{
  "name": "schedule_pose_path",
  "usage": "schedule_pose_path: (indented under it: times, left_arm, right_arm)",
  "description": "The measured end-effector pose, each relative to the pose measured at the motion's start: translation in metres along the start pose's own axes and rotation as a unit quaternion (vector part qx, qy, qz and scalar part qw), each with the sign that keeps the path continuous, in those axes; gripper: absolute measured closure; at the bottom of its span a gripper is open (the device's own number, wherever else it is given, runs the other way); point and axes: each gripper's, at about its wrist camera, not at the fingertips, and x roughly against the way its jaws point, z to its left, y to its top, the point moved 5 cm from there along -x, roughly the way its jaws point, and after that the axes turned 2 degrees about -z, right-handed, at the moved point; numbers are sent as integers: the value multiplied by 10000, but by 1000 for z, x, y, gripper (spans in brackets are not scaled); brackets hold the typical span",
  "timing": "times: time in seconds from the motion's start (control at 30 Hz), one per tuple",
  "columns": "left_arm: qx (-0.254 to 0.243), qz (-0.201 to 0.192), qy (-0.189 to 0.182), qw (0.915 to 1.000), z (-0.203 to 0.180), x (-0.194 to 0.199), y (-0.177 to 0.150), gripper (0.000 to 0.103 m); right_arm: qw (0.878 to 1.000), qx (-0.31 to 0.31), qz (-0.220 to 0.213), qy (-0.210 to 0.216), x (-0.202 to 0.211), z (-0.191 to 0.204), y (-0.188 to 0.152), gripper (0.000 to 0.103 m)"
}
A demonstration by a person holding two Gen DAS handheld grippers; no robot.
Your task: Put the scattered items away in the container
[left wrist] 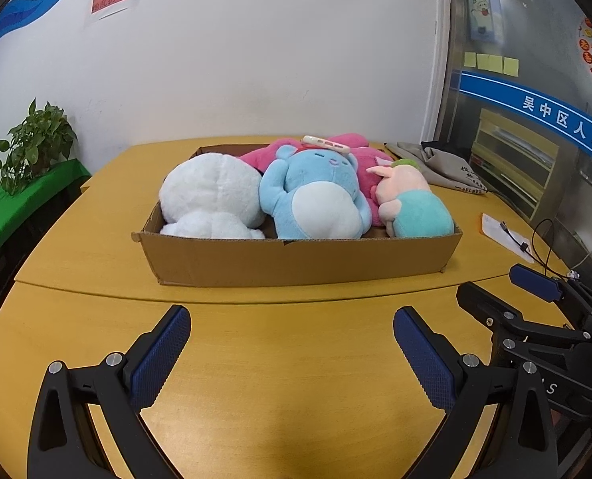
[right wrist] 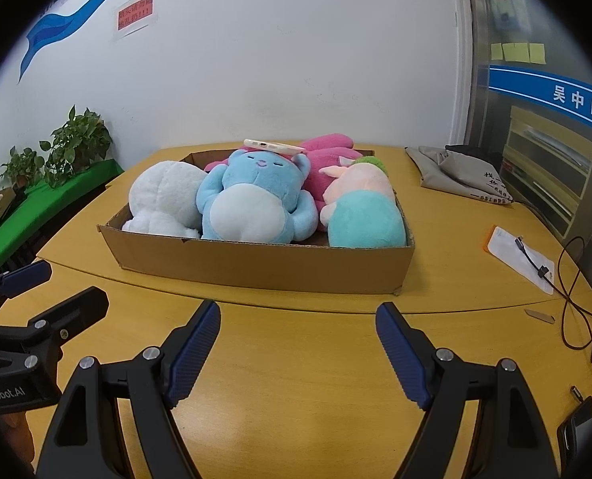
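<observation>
A shallow cardboard box [left wrist: 296,261] [right wrist: 264,267] stands on the yellow table, holding a white plush [left wrist: 212,195] [right wrist: 164,199], a blue plush [left wrist: 315,195] [right wrist: 256,203], a pink plush [left wrist: 351,147] [right wrist: 327,155] behind, and a pink-and-teal plush [left wrist: 411,207] [right wrist: 363,211]. A pale phone-like item [left wrist: 325,144] [right wrist: 274,145] rests on the blue plush's head. My left gripper [left wrist: 292,319] hovers open over bare table in front of the box. My right gripper [right wrist: 297,313] is open too, with nothing between its fingers, beside the left one.
A grey cloth bag [left wrist: 435,163] [right wrist: 459,175] lies at the back right. A white packet with a cable [left wrist: 507,235] [right wrist: 523,257] and a dark cord [right wrist: 575,291] lie on the right. Potted plants [left wrist: 36,139] [right wrist: 76,143] stand on a green shelf on the left.
</observation>
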Motion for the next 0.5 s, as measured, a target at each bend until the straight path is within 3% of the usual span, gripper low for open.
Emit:
schedule_pose_path:
  times: [0.17, 0.5]
  left_arm:
    - [68, 80, 72, 9999, 4, -3, -3, 0]
    - [118, 299, 16, 9995, -2, -14, -8, 0]
  right_arm:
    - [9999, 37, -43, 125, 0, 8, 2, 23]
    - [10000, -28, 13, -31, 0, -3, -1, 23]
